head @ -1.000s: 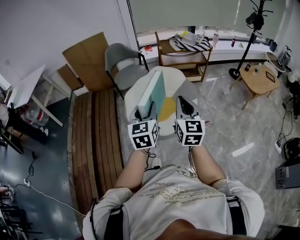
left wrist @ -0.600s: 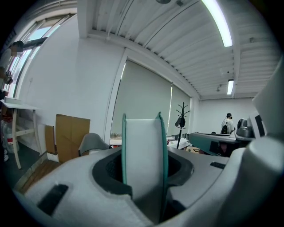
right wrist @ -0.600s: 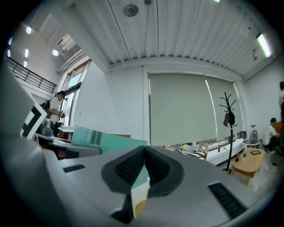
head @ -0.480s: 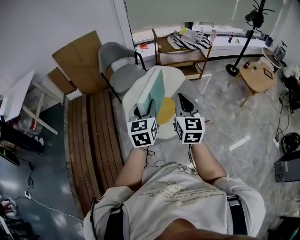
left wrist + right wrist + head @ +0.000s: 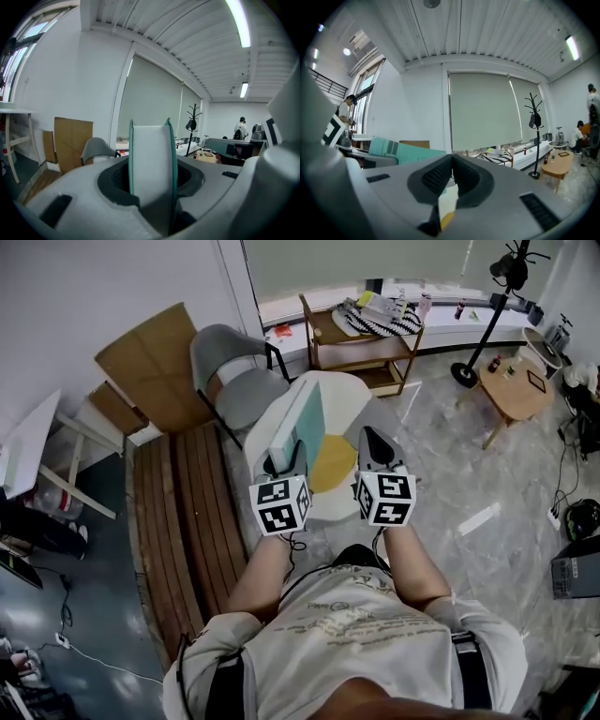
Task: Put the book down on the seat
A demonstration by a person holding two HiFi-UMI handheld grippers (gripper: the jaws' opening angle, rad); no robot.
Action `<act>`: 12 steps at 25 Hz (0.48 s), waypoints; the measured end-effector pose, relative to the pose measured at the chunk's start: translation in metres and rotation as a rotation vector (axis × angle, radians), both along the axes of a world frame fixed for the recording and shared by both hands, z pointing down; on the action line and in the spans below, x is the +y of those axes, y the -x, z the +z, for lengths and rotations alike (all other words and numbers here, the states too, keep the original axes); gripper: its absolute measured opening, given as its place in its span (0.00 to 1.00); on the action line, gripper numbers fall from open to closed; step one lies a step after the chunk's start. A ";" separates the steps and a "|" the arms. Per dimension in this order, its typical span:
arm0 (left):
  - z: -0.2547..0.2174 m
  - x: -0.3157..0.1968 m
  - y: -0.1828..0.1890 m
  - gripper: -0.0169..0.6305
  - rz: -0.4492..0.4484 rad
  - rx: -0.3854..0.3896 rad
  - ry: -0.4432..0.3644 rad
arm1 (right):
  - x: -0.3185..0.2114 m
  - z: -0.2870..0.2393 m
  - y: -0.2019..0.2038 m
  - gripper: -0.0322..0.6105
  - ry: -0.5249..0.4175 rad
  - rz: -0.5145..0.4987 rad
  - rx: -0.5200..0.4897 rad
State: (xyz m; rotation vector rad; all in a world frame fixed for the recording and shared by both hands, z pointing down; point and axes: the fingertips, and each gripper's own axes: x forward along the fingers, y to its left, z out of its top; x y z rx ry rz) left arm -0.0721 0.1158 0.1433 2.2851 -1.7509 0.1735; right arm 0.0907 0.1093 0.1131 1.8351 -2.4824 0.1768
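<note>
Teal-covered book point(image 5: 305, 420) stands clamped in left tool point(image 5: 285, 461) above white seat point(image 5: 343, 387).

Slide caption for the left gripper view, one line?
Left gripper holds a teal-covered book upright between its jaws; grey chair and cardboard sheet beyond.

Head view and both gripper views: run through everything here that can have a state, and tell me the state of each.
book: closed, upright on its edge, not yet set down
left gripper: shut on the book
right gripper: shut, nothing between its jaws
seat: nothing lying on it
grey chair: unoccupied
window blind: drawn down
ceiling light: on
</note>
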 end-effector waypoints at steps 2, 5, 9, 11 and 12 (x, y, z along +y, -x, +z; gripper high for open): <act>0.000 -0.005 0.000 0.29 0.001 -0.007 0.001 | -0.005 -0.004 0.002 0.09 -0.006 -0.007 -0.008; 0.001 -0.018 0.000 0.29 -0.004 -0.013 0.005 | -0.017 -0.008 0.003 0.09 -0.018 -0.017 -0.025; 0.003 -0.046 -0.001 0.29 -0.013 -0.012 -0.001 | -0.049 -0.005 0.003 0.09 -0.018 -0.036 -0.038; 0.006 -0.066 0.001 0.29 -0.021 -0.015 -0.001 | -0.069 -0.001 0.007 0.09 -0.019 -0.048 -0.037; 0.007 -0.078 0.002 0.29 -0.026 -0.016 0.001 | -0.079 0.000 0.007 0.09 -0.018 -0.052 -0.034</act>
